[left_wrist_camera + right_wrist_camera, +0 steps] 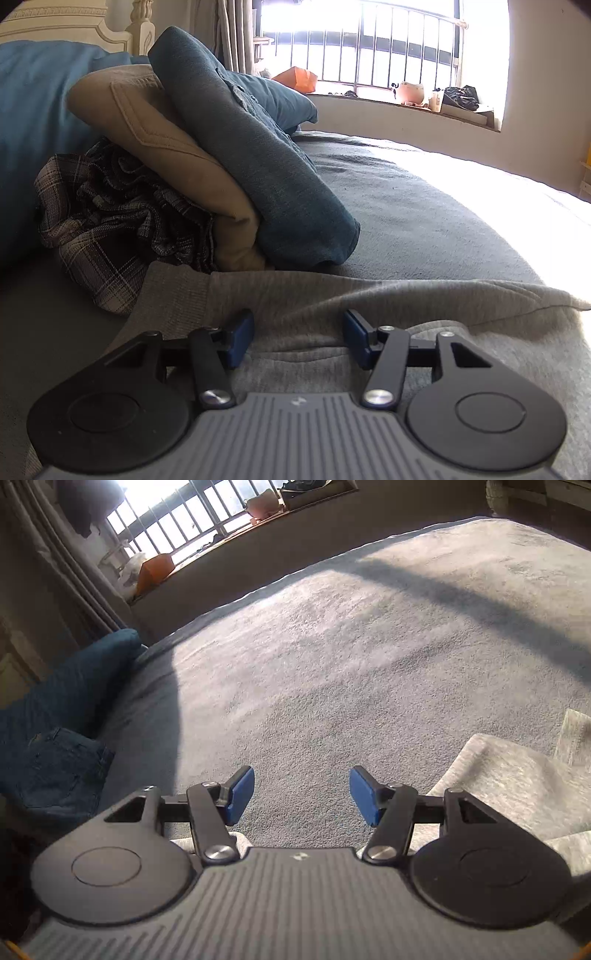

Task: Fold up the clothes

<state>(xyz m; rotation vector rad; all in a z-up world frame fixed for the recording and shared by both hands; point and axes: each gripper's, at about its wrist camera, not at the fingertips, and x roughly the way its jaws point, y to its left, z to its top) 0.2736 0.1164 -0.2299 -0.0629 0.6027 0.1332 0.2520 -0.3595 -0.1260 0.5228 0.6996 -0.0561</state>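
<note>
Both grippers stood released: left gripper [298, 334] over the grey sweatshirt [369, 306], right gripper [301, 795] over bare bedspread [332, 646]; the sweatshirt was cut off at both frame edges.

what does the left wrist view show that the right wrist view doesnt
Only the left wrist view: a plaid garment, a tan folded garment leaning under folded jeans, and the left gripper, open over the grey sweatshirt.

Only the right wrist view: the right gripper, open over bare grey bedspread, nothing between its fingers.

Both: the sweatshirt, the jeans, the blue pillow, the barred window and an orange bag on the sill.
</note>
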